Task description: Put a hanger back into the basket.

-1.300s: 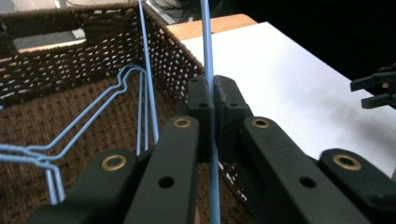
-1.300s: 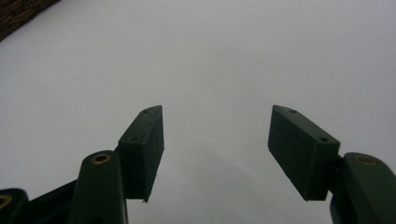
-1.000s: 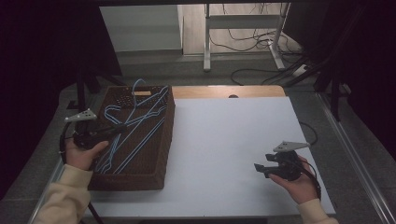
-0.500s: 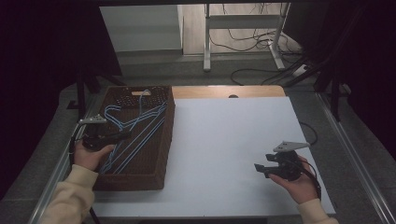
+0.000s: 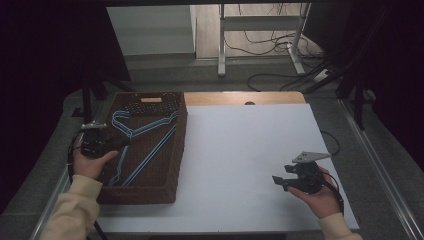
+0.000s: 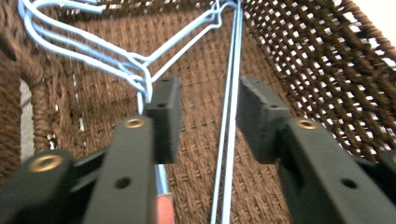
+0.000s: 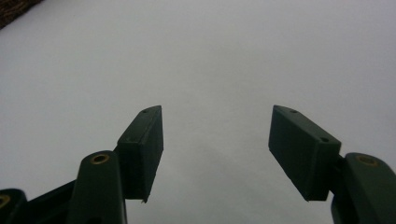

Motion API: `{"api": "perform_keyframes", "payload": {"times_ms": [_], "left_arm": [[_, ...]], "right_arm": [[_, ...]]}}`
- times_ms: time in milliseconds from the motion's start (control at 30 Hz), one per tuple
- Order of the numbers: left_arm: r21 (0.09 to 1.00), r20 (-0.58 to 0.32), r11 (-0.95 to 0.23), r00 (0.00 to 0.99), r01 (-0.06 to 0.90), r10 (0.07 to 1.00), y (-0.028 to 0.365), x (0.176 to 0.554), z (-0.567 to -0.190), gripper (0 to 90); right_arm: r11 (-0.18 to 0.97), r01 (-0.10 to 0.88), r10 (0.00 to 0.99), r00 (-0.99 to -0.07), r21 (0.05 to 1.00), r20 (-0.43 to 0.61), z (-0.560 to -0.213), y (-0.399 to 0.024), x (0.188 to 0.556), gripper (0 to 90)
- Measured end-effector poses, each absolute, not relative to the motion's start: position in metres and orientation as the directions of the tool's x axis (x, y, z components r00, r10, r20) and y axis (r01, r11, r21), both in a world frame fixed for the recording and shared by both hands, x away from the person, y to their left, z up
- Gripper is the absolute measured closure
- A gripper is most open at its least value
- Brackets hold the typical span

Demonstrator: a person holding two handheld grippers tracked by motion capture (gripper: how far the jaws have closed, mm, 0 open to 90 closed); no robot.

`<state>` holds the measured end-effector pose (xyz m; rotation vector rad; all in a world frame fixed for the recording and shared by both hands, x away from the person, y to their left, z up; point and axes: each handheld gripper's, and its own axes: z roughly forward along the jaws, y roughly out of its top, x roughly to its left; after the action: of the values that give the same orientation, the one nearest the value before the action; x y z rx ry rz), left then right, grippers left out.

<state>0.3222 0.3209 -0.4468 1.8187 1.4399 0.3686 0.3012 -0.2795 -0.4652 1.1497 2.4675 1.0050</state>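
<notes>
Inside the brown wicker basket [image 5: 172, 150] at the bench's left side lie the light-blue wire hangers [image 5: 137, 131], none yet out on the white sheet [image 5: 240, 150] beside the basket. The left gripper [image 6: 203, 116] sits low in the basket; its jaws have just been opening and now stand apart with two hanger wires between them, unpinched. Compared with a second ago, the hangers, then raised, rest flat in the basket. Well right of the basket, the right gripper [image 5: 280, 181] hovers, jaws apart and empty.
</notes>
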Motion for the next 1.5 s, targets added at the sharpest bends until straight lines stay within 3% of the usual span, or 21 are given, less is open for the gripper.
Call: {"api": "perform_keyframes", "payload": {"times_ms": [233, 433, 1000, 1500], "left_arm": [[0.768, -0.216, -0.129, 0.443, 0.627, 0.870, 0.300, 0.306, -0.427, 36.9], [0.789, -0.232, -0.159, 0.528, 0.594, 0.817, 0.283, 0.288, -0.421, 29.5], [0.801, -0.217, -0.240, 0.639, 0.549, 0.738, 0.240, 0.247, -0.429, 22.0], [0.810, -0.199, -0.239, 0.634, 0.536, 0.747, 0.232, 0.244, -0.434, 21.1]], "right_arm": [[0.455, 0.582, 0.745, -0.664, 0.674, 0.070, -0.466, -0.279, 0.302, 34.7], [0.450, 0.578, 0.747, -0.662, 0.680, 0.068, -0.467, -0.280, 0.303, 32.7], [0.406, 0.552, 0.748, -0.658, 0.728, 0.082, -0.466, -0.287, 0.314, 26.4], [0.383, 0.532, 0.742, -0.664, 0.755, 0.091, -0.466, -0.291, 0.322, 24.3]]}}
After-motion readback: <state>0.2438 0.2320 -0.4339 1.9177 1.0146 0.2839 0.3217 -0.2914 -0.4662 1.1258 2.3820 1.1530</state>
